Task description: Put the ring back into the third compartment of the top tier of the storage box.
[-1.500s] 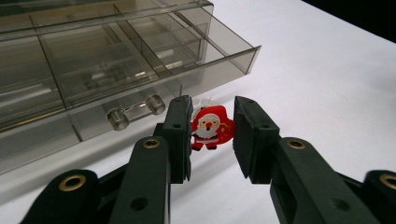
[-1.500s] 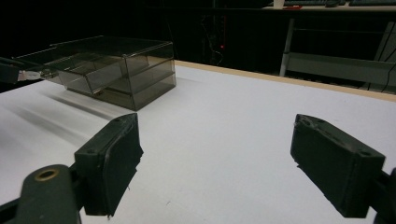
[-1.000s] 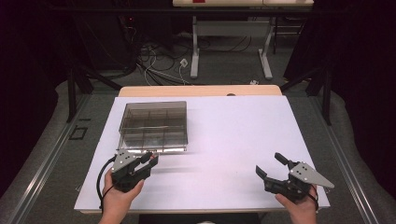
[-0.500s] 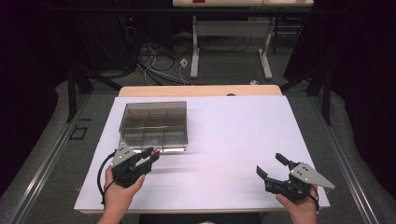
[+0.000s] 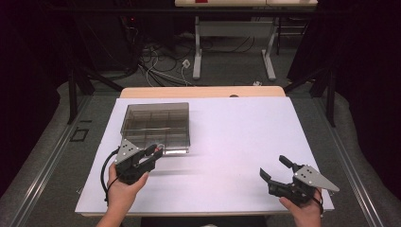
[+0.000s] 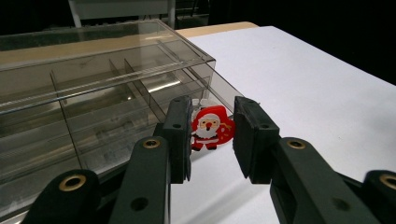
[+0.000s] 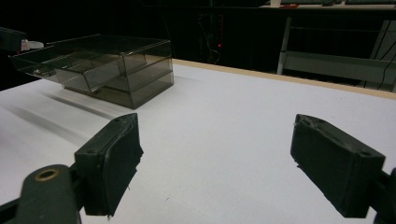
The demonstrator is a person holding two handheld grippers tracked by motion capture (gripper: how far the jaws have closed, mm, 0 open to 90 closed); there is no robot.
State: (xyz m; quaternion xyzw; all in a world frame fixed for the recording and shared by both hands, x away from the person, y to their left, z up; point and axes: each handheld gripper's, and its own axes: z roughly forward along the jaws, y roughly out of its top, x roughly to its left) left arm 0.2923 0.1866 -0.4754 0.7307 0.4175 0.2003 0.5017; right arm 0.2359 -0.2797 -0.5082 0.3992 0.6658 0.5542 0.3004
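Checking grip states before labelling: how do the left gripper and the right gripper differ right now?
The left gripper has its jaws close together with a small Santa figure between the pads; the right gripper has its jaws spread wide with nothing between them. The left gripper sits right at the clear divided box; the right gripper is far from it, over bare white table. Both are hand-held with black jaws.

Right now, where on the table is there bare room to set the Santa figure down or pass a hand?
The white table is bare from the clear box across to its right edge, and between the left gripper and the right gripper. It is crowded at the box's near corner, where the left gripper holds the Santa figure.
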